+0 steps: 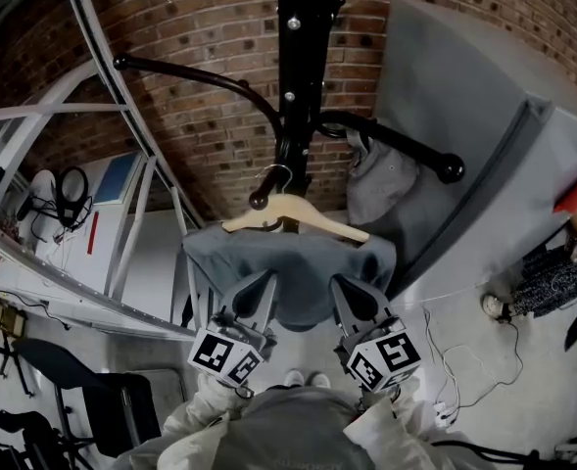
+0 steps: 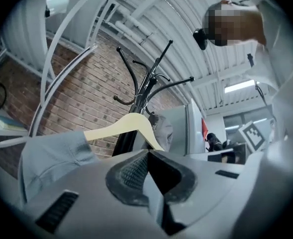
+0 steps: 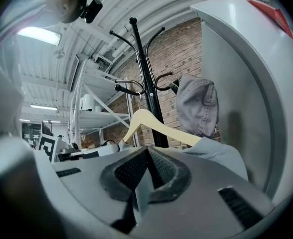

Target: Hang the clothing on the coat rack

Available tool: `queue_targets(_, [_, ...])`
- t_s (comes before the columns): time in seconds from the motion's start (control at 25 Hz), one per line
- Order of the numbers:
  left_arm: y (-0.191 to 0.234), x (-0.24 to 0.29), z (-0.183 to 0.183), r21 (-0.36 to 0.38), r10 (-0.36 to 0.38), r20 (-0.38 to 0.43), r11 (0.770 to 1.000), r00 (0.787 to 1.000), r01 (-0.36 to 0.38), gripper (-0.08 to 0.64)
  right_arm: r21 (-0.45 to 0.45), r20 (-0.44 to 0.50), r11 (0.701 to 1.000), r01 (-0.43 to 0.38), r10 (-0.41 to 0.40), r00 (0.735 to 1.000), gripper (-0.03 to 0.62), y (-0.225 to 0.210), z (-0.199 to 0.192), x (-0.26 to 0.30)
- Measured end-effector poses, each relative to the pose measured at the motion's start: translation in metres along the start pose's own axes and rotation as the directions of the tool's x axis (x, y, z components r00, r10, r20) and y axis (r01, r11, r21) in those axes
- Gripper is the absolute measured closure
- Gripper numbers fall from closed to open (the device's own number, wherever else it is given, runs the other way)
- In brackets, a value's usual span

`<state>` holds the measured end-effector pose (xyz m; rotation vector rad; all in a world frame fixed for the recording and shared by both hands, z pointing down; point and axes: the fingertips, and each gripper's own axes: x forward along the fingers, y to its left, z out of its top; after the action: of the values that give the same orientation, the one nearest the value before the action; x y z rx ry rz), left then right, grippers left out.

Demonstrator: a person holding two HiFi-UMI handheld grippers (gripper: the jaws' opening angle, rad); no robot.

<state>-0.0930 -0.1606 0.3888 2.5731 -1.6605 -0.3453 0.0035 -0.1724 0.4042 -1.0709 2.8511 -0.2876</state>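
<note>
Left tongs (image 1: 264, 278) and right tongs (image 1: 343, 280) are both closed, each pinching a thin fold at the lower edge of the grey shirt (image 1: 298, 272). The shirt hangs on the wooden hanger (image 1: 293, 215), just in front of the coat rack (image 1: 298, 27) and directly above my two grips.

What matters for the next move is the hanger's metal hook (image 1: 278, 172). It sits up against the rack's pole, right by the short knobbed peg (image 1: 259, 202), well above both tongs. The hanger's long axis runs across the pole from side to side, its right end dipping a little. My grips fall one to each side of the pole, so neither is clearly nearer. I judge that any lift has to go up evenly through both, or the bar will tip further.

Only the head view shows the hook and peg together, and even there I cannot tell whether the hook has caught. The left gripper view shows the hanger's peak against the rack's pole, with the hook hidden. The right gripper view adds another grey garment (image 3: 198, 106), already hanging on the rack's right-hand arm, just beside my shirt's shoulder.
</note>
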Motion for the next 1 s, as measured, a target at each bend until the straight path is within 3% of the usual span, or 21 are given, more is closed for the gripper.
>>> queue_targets(0.24, [0.009,-0.01,-0.008,0.06,0.08,-0.036,0.995,0.996,-0.077,0.551,-0.022,-0.016,1.0,-0.02,0.02,1.0,0.569,0.01,-0.003,-0.001])
queue_targets(0.64, [0.005,-0.016,-0.017,0.166,0.142,-0.063,0.978,0.988,-0.13,0.552,-0.025,-0.039,0.999,-0.041,0.04,0.998,0.569,0.014,-0.01,-0.006])
queue_targets(1.0, [0.007,-0.039,-0.018,0.17,0.197,-0.063,0.968,0.978,-0.184,0.552,-0.041,-0.062,0.997,-0.066,0.063,0.996,0.569,0.027,-0.012,-0.012])
